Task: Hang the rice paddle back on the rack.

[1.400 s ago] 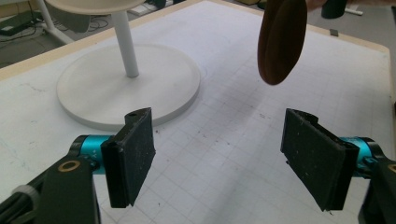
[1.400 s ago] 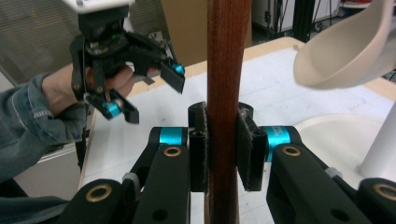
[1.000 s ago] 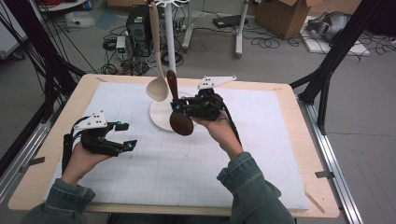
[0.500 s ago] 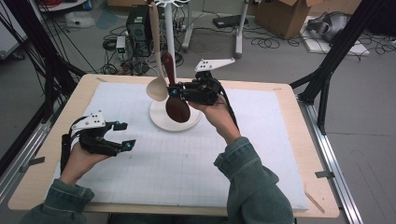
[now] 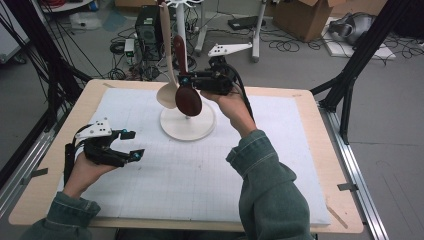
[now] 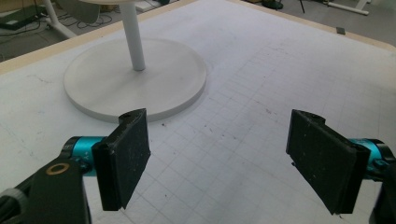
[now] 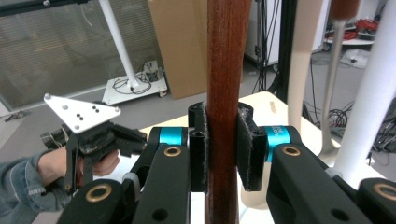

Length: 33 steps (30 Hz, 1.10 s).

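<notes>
right tool (image 5: pixel 186 80), clamped on the dark wooden spoon (image 5: pixel 185 85), is lifting it higher beside the stand (image 5: pixel 187 124) toward hanging; left tool (image 5: pixel 131 145) is resting wide open.

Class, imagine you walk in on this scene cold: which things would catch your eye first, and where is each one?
First comes the dark brown wooden spoon, clamped upright by its handle in the right gripper, raised above the table's far middle. Right beside it hangs a pale spoon on the white stand, whose round base sits on the white mat. At the near left, the left gripper waits open and empty.
</notes>
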Each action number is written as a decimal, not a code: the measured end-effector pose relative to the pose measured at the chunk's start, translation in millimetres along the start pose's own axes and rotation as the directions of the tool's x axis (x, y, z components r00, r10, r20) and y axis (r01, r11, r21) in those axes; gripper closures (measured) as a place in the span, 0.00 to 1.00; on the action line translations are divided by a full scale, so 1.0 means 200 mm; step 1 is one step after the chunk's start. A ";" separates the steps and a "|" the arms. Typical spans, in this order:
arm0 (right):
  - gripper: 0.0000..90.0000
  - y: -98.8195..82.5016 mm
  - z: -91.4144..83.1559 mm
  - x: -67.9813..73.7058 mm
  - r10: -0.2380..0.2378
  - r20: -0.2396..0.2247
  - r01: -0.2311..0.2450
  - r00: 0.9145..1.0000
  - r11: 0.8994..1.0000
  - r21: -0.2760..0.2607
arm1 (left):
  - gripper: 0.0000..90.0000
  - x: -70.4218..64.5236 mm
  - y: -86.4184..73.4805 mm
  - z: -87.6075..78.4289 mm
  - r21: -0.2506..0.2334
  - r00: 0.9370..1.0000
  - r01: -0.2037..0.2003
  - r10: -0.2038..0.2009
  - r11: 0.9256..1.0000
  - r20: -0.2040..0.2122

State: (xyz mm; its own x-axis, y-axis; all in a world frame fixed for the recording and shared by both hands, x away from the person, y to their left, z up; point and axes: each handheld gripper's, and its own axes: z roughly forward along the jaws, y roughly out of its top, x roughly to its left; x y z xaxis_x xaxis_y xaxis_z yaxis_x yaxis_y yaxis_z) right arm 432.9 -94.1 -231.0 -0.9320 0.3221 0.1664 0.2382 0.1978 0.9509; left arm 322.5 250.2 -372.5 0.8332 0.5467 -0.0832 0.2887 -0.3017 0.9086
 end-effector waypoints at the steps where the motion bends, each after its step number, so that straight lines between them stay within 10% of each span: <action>1: 0.86 0.01 0.00 -0.01 0.000 0.001 0.000 1.000 1.000 -0.001 | 0.24 0.00 0.00 0.00 -0.002 1.000 0.000 0.000 1.000 0.000; 33: 0.86 0.33 0.07 -0.09 0.031 -0.002 -0.031 1.000 0.999 -0.020 | 0.24 0.01 0.00 -0.02 -0.012 1.000 0.002 -0.002 1.000 -0.002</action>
State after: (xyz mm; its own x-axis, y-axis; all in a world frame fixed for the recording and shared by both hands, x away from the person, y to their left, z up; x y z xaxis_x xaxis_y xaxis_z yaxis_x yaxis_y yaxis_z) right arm 469.9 -74.5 -174.9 -0.9248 0.3257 0.1965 0.2615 0.1693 0.9502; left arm 322.8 254.2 -370.7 0.8317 0.5488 -0.0837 0.2844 -0.2917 0.9132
